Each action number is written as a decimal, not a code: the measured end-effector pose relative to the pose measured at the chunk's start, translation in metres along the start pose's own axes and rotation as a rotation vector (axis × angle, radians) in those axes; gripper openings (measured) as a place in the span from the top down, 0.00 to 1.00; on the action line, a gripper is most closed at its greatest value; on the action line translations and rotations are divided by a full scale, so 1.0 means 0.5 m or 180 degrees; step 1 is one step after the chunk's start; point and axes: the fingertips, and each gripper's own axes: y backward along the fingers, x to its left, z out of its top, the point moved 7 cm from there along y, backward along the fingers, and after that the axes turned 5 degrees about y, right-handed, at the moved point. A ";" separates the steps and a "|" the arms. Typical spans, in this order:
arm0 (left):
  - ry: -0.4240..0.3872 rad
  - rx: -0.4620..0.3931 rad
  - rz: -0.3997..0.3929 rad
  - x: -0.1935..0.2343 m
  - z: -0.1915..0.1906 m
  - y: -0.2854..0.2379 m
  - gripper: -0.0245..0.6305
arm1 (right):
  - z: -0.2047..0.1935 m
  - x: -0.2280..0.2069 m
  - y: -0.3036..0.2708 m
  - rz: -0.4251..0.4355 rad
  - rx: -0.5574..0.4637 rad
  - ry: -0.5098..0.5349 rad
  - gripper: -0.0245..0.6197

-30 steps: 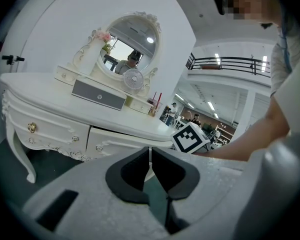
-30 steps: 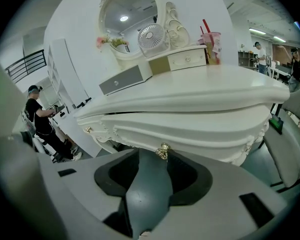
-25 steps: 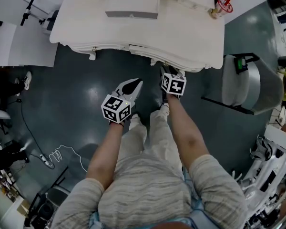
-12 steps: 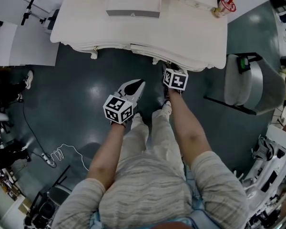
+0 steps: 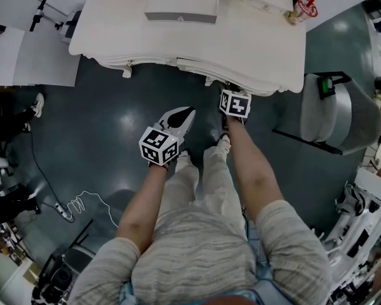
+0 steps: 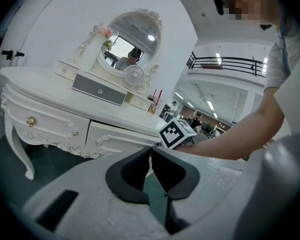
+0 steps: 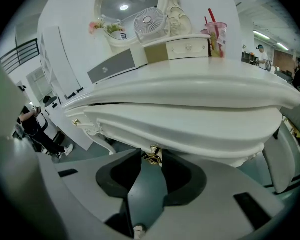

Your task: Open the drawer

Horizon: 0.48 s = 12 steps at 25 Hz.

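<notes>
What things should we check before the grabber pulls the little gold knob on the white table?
1. Small round gold knob between the right gripper jaws: ok.
2. Grip tight on the knob: not ok; the jaws have just been closing, pads not pressing yet.
3. White carved wooden drawer front looks shut: ok.
4. Left gripper shut, empty, away from the drawer: ok.
5. Pink plastic cup with red straw upright on the white dressing table top: ok.
</notes>
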 end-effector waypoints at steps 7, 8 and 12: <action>0.0015 -0.0006 0.0013 -0.003 -0.006 0.006 0.92 | 0.001 0.001 0.001 -0.0061 0.0042 0.0091 0.77; 0.0017 -0.0013 0.0015 -0.002 -0.005 0.006 0.92 | 0.002 0.001 0.000 -0.0061 0.0042 0.0096 0.77; 0.0026 -0.0029 0.0026 0.002 -0.006 0.008 0.92 | -0.001 0.001 -0.002 -0.0061 0.0037 0.0124 0.78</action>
